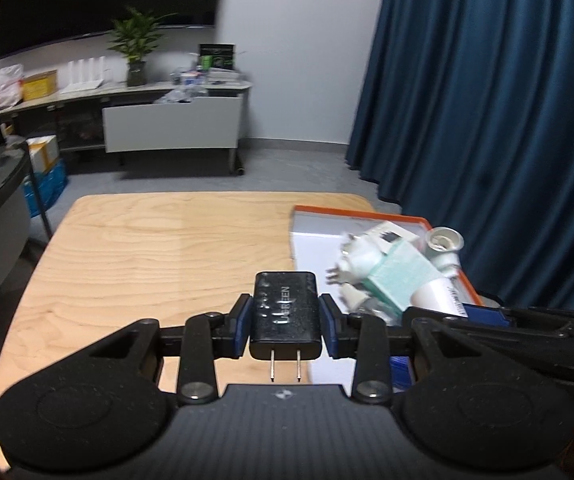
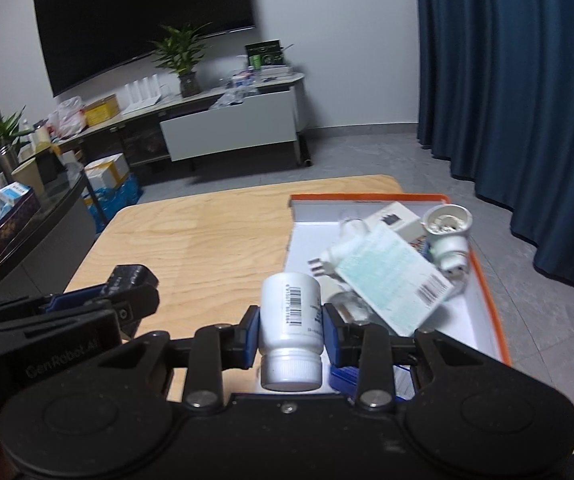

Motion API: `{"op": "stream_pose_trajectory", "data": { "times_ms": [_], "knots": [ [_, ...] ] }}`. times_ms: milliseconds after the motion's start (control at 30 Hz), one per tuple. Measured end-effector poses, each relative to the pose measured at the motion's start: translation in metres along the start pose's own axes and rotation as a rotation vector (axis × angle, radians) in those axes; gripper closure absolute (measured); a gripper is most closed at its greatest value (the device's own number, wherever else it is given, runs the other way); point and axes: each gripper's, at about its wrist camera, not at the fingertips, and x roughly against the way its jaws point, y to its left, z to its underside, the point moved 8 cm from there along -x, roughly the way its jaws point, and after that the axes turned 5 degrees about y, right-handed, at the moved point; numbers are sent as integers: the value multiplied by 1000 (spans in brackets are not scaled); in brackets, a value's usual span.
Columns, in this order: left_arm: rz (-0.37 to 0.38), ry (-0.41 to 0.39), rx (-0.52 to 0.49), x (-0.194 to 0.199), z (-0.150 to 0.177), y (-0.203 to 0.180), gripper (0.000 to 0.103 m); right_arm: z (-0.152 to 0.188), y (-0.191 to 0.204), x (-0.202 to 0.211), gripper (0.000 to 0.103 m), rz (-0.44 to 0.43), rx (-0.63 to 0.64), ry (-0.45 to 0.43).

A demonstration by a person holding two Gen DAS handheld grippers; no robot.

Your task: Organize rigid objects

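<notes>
My left gripper is shut on a black UGREEN wall charger, prongs pointing back at the camera, held above the wooden table beside the box. My right gripper is shut on a white pill bottle, cap toward the camera, at the near left edge of the orange-rimmed white box. The box holds a teal carton, a white plug adapter, a white lamp socket and a small white box. The left gripper with the charger shows in the right wrist view.
The box sits at the table's right side, next to a blue curtain. A dark counter with cartons stands left of the table. A TV cabinet with a plant lines the far wall.
</notes>
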Motion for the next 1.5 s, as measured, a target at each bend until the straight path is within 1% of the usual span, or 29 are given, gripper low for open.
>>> {"op": "stream_pose_trajectory", "data": {
  "times_ms": [133, 200, 333, 367, 433, 500, 567, 667, 733, 800, 867, 933, 967, 1033, 1100, 1133, 1200, 1233, 1267, 1300, 1333, 1367, 1467, 1500],
  "knots": [
    [32, 6, -23, -1, 3, -15, 67, 6, -13, 6, 63, 20, -14, -4],
    [39, 4, -39, -2, 4, -22, 76, 9, -20, 9, 63, 25, -25, -9],
    [63, -6, -66, -5, 4, -36, 76, 10, -34, 14, 63, 51, -45, -20],
    [65, -3, -83, -8, 5, -39, 79, 10, -37, 13, 63, 60, -47, -20],
    [67, 7, -86, -13, 6, -39, 80, 11, -45, 14, 63, 80, -55, -18],
    [43, 21, -67, -16, 7, -22, 80, 12, -53, 17, 63, 81, -70, -25],
    [34, 41, -20, -17, 9, 2, 80, 14, -59, 18, 63, 75, -83, -29],
    [-20, 50, 5, -13, 20, 39, 79, 19, -65, 16, 63, 63, -94, -24],
    [-40, 71, 72, -11, 31, 67, 79, 22, -66, 11, 63, 52, -104, -13],
    [-71, 70, 101, -5, 40, 89, 78, 26, -63, 6, 63, 37, -103, 0],
    [-109, 87, 123, -1, 49, 107, 77, 28, -57, 1, 63, 19, -99, 11],
    [-136, 86, 149, 6, 57, 123, 73, 28, -52, -3, 63, 6, -87, 16],
    [-150, 92, 168, 7, 60, 131, 72, 28, -49, -4, 63, 2, -81, 15],
    [-142, 96, 192, 8, 64, 139, 71, 27, -43, -5, 63, -4, -72, 17],
    [-128, 103, 171, 2, 63, 135, 60, 27, -38, -8, 63, -12, -68, 22],
    [-123, 102, 152, -3, 60, 130, 57, 27, -36, -10, 63, -24, -71, 25],
    [-113, 90, 117, -14, 54, 115, 39, 26, -30, -13, 63, -36, -63, 29],
    [-107, 85, 101, -19, 52, 108, 36, 26, -26, -14, 63, -35, -51, 29],
    [-104, 82, 87, -26, 48, 100, 29, 25, -23, -14, 63, -37, -40, 28],
    [-109, 78, 78, -33, 47, 96, 25, 24, -21, -14, 63, -39, -33, 27],
    [-120, 73, 68, -41, 44, 90, 16, 23, -19, -14, 63, -41, -28, 25],
    [-133, 72, 57, -50, 41, 86, 11, 23, -18, -13, 63, -41, -24, 23],
    [-184, 90, 40, -76, 37, 83, 6, 21, -15, -13, 63, -40, -15, 21],
    [-211, 102, 36, -84, 37, 85, 7, 21, -15, -14, 63, -41, -14, 21]
  ]
}}
